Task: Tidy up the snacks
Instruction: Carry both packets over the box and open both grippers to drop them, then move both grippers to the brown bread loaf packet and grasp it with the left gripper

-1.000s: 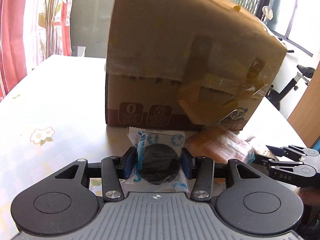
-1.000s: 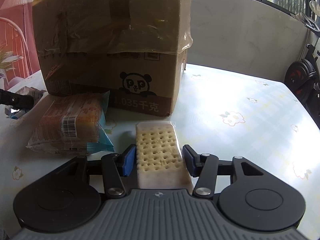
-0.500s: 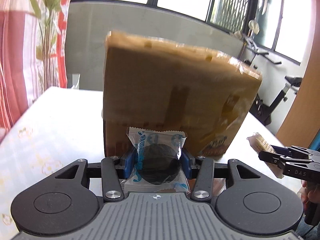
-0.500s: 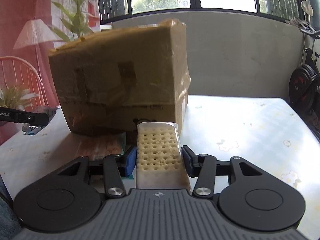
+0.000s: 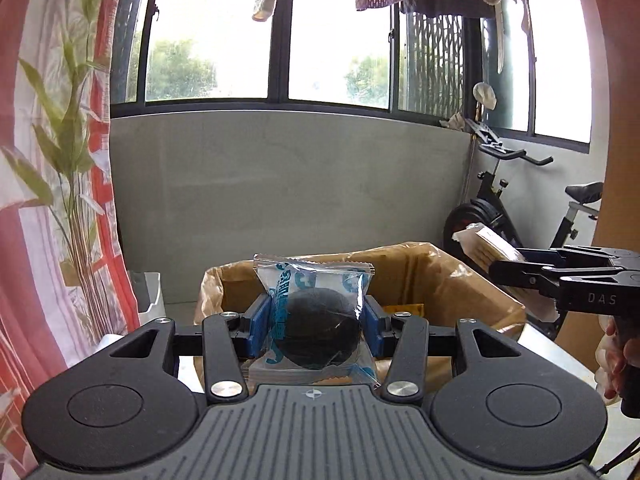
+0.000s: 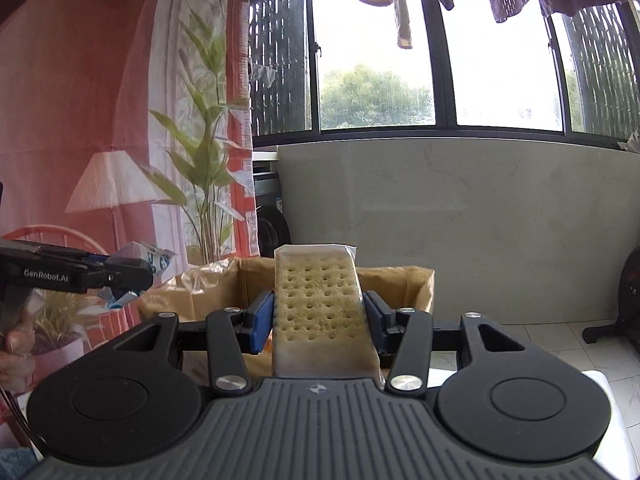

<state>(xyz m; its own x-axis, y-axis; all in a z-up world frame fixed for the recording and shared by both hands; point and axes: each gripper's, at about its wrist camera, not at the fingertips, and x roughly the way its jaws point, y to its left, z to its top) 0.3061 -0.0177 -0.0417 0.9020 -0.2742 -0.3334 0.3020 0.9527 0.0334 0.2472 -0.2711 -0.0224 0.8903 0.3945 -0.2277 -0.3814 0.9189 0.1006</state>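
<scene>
My left gripper [image 5: 314, 326] is shut on a clear blue-printed packet holding a round black cake [image 5: 316, 330], held level with the open top of the brown cardboard box [image 5: 460, 280]. My right gripper [image 6: 319, 322] is shut on a wrapped pale cracker pack [image 6: 318, 304], also held at the box's open top [image 6: 400, 284]. The right gripper with its cracker pack [image 5: 486, 248] shows at the right of the left wrist view. The left gripper with its packet [image 6: 154, 258] shows at the left of the right wrist view. The box's inside is mostly hidden.
A grey low wall [image 5: 280, 200] with windows stands behind the box. A plant and red-white curtain [image 5: 72, 200] are at the left, an exercise bike [image 5: 520, 216] at the right. A lamp and red chair [image 6: 100, 208] stand at far left.
Both grippers have risen from table height, each with its snack, up to the level of the box's open top. The table and the snack pack lying on it have dropped out of sight.
</scene>
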